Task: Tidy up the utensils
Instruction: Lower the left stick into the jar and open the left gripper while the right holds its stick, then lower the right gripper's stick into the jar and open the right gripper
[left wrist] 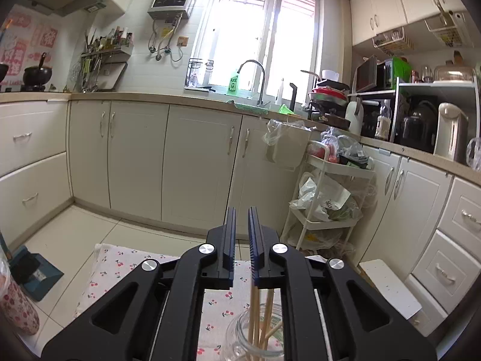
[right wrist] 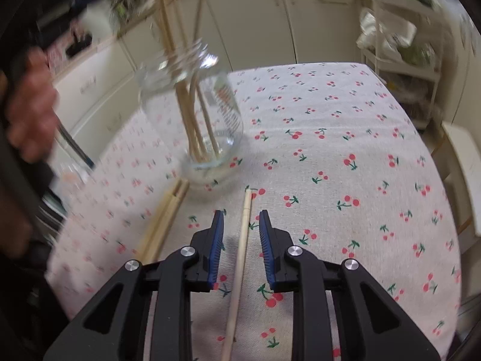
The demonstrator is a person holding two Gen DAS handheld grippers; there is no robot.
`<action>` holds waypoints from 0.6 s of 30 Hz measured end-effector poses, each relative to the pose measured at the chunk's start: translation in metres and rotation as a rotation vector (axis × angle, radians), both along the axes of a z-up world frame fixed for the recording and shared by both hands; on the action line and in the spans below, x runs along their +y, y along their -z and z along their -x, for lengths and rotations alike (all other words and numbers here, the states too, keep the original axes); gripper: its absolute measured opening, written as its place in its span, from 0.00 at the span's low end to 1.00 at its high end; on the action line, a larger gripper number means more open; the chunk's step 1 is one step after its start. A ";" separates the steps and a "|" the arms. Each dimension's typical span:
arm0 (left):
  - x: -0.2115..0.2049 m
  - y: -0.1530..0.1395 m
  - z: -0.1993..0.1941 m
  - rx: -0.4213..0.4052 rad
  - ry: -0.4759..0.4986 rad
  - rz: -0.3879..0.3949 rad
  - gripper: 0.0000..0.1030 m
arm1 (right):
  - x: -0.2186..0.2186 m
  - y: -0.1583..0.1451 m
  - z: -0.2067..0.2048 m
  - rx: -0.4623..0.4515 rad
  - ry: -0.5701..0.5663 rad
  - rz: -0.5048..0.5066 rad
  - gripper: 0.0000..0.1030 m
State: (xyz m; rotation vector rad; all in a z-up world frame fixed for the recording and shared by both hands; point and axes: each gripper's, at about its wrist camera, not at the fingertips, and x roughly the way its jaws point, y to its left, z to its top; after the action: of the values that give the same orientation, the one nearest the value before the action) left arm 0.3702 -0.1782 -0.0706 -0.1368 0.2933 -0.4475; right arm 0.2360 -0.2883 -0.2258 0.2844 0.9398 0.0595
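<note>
A clear glass jar [right wrist: 195, 114] stands on the cherry-print tablecloth [right wrist: 345, 138] with several wooden chopsticks [right wrist: 192, 120] upright in it. It also shows in the left wrist view [left wrist: 255, 340], below my left gripper [left wrist: 242, 210], which is raised above the jar, its jaws a narrow gap apart and empty. My right gripper [right wrist: 240, 215] is open just above the cloth, its fingers on either side of a single chopstick [right wrist: 240, 258] lying lengthwise. Two more chopsticks [right wrist: 162, 222] lie side by side to the left, near the jar's base.
A hand on the other gripper's handle [right wrist: 27, 114] is at the left, blurred. A white tiered cart [left wrist: 324, 198] with bags stands beyond the table's far right corner. Cabinets [left wrist: 135, 159] line the far wall. A white stool [left wrist: 390, 285] sits right of the table.
</note>
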 end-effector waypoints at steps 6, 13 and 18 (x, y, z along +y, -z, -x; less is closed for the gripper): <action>0.028 -0.001 0.010 0.022 -0.024 0.015 0.17 | 0.017 0.003 -0.002 0.025 -0.051 0.196 0.06; 0.067 0.028 0.016 0.110 -0.078 0.007 0.31 | -0.023 -0.062 0.006 -0.255 0.106 -0.153 0.06; 0.086 0.059 0.016 0.210 -0.093 0.019 0.31 | -0.030 -0.122 -0.005 -0.545 0.200 -0.237 0.06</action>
State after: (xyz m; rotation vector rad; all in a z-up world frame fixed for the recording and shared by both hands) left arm 0.3538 -0.0922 -0.1292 -0.2157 0.4868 -0.3442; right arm 0.2405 -0.3187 -0.1039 0.5490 0.3586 0.0601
